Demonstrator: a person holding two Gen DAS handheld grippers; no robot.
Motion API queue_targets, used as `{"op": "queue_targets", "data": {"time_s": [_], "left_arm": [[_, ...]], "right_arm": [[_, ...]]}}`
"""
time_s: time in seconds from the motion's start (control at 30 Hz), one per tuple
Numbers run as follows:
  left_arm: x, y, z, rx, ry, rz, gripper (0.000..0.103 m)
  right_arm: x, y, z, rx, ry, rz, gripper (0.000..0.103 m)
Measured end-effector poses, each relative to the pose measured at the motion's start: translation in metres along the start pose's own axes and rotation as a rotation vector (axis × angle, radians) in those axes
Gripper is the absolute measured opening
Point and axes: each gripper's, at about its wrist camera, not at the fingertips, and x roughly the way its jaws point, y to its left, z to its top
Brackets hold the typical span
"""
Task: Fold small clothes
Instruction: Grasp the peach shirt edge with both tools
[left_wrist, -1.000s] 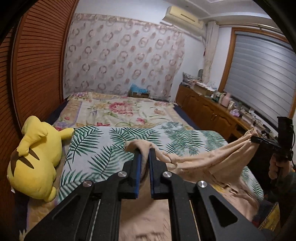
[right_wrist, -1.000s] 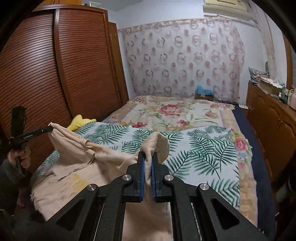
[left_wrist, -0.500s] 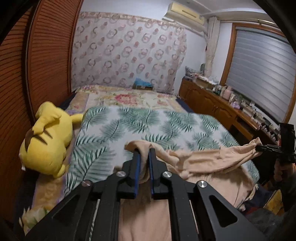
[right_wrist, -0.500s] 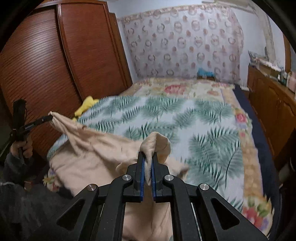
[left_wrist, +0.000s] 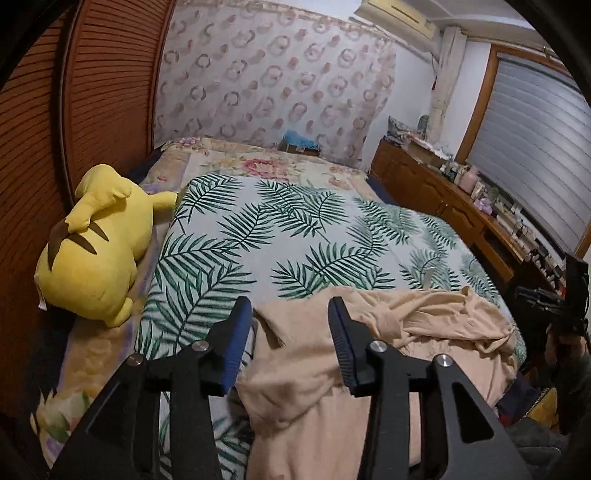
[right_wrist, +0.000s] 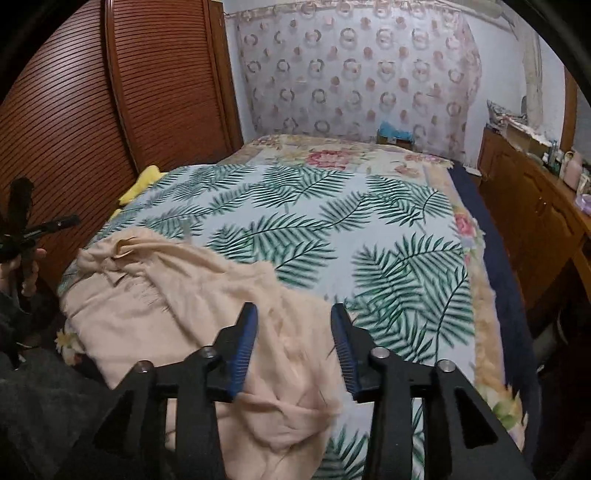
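Observation:
A beige garment (left_wrist: 369, 343) lies crumpled on the near edge of the bed, on the palm-leaf blanket (left_wrist: 295, 229). It also shows in the right wrist view (right_wrist: 192, 295), with a bunched end at its far left. My left gripper (left_wrist: 290, 314) is open just above one near corner of the garment, holding nothing. My right gripper (right_wrist: 293, 319) is open above the other near corner, empty too. The right gripper also shows at the far right of the left wrist view (left_wrist: 546, 299), and the left gripper at the far left of the right wrist view (right_wrist: 44, 227).
A yellow plush toy (left_wrist: 92, 251) lies on the bed's left side by the wooden wardrobe (left_wrist: 44, 129). A floral bedspread (right_wrist: 332, 155) covers the far end. A wooden dresser with several small items (left_wrist: 461, 199) runs along the right wall.
Both grippers were shut on the garment's corners and held it stretched between them. Both have opened and let go, and the garment has dropped onto the bed's near edge.

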Motion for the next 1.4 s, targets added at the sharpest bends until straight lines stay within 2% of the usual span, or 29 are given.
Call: {"op": "queue_targets", "data": {"time_s": [0.1,0.33,0.5,0.73,1.03,1.1,1.2,1.23,1.27,1.3,1.33,1.37,1.4], "left_arm": [[0.02,0.004,0.006,0.009,0.037,0.0,0.051],[0.077,0.003,0.005,0.048,0.162,0.023,0.052],[0.096,0.001,-0.002,0.071,0.216,0.03,0.052],[0.098,-0.002,-0.004,0.093,0.223,0.041,0.052],[0.095,-0.008,-0.009,0.113,0.203,0.056,0.051],[0.094,-0.009,-0.011,0.116,0.193,0.06,0.046],[0.093,-0.008,-0.012,0.108,0.19,0.036,0.034],[0.092,-0.008,-0.013,0.107,0.192,0.02,0.027],[0.092,-0.008,-0.013,0.108,0.194,0.01,0.023],[0.091,-0.009,-0.014,0.111,0.192,0.009,0.021],[0.09,-0.01,-0.014,0.112,0.186,0.002,0.017],[0.087,-0.012,-0.014,0.111,0.176,-0.005,0.015],[0.081,-0.013,-0.013,0.102,0.155,-0.014,0.015]], "right_arm": [[0.025,-0.006,-0.003,0.017,0.025,-0.011,0.043],[0.069,-0.01,0.001,0.028,0.118,-0.016,0.043],[0.086,-0.016,-0.002,0.041,0.154,-0.014,0.044],[0.089,-0.019,-0.005,0.039,0.163,-0.036,0.055],[0.092,-0.009,-0.008,0.011,0.163,0.034,0.055],[0.092,-0.007,-0.009,0.008,0.159,0.045,0.055],[0.091,-0.002,-0.012,-0.001,0.151,0.041,0.048],[0.091,-0.002,-0.013,-0.003,0.148,0.033,0.041],[0.09,-0.002,-0.014,-0.003,0.145,0.031,0.031],[0.089,-0.003,-0.014,0.001,0.143,0.037,0.027],[0.089,-0.004,-0.015,0.008,0.14,0.046,0.017],[0.087,-0.004,-0.015,0.012,0.134,0.055,0.012],[0.085,-0.003,-0.015,0.017,0.125,0.072,0.011]]}}
